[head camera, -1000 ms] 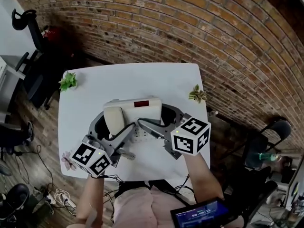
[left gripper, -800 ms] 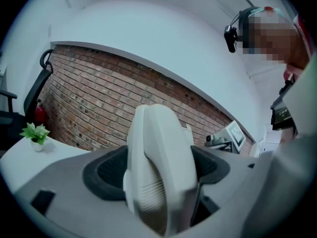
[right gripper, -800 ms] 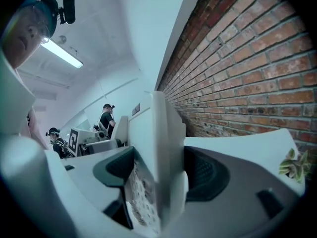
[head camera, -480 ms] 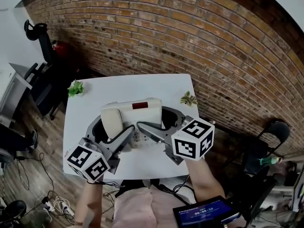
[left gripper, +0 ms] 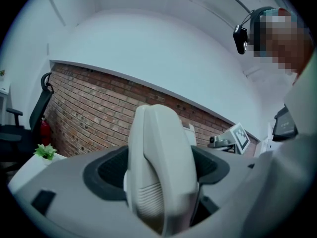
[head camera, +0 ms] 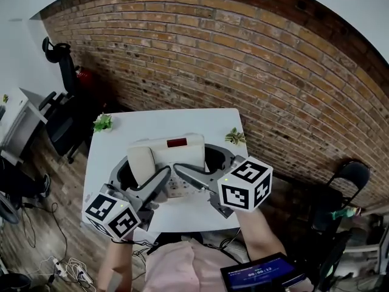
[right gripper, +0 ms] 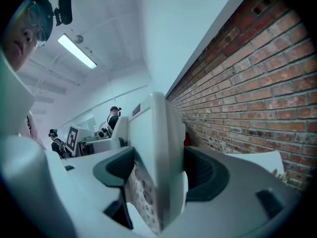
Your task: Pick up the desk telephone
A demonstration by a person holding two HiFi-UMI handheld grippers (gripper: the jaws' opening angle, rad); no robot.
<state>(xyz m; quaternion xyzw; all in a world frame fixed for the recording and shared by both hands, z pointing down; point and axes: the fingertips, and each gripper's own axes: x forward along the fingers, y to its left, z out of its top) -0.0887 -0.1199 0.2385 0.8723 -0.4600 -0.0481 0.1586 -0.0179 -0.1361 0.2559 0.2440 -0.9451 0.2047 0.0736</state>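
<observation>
the left hand-held gripper (head camera: 143,174) is clamped on the handset end of a cream plastic desk telephone (head camera: 179,154). in the left gripper view its dark ribbed pads (left gripper: 111,170) sit against both sides of the rounded cream handset (left gripper: 161,167), which fills the gap between the jaws. the right hand-held gripper (head camera: 203,164) is clamped on the opposite end of the desk telephone. in the right gripper view the phone body stands edge-on between its pads, with the grey keypad (right gripper: 143,192) facing the inner jaw.

the desk telephone hangs between the two hand-held grippers, over a white square table (head camera: 152,123). in both gripper views the table top lies lower than the jaws. its dark red display (head camera: 177,143) faces up on the side away from the person.

beyond the left hand-held gripper, out to its left, a small green plant (head camera: 103,123) stands at the table's far corner. a second small leafy plant (head camera: 234,136) stands just beyond the right hand-held gripper. past both runs a red brick wall (head camera: 243,53).
</observation>
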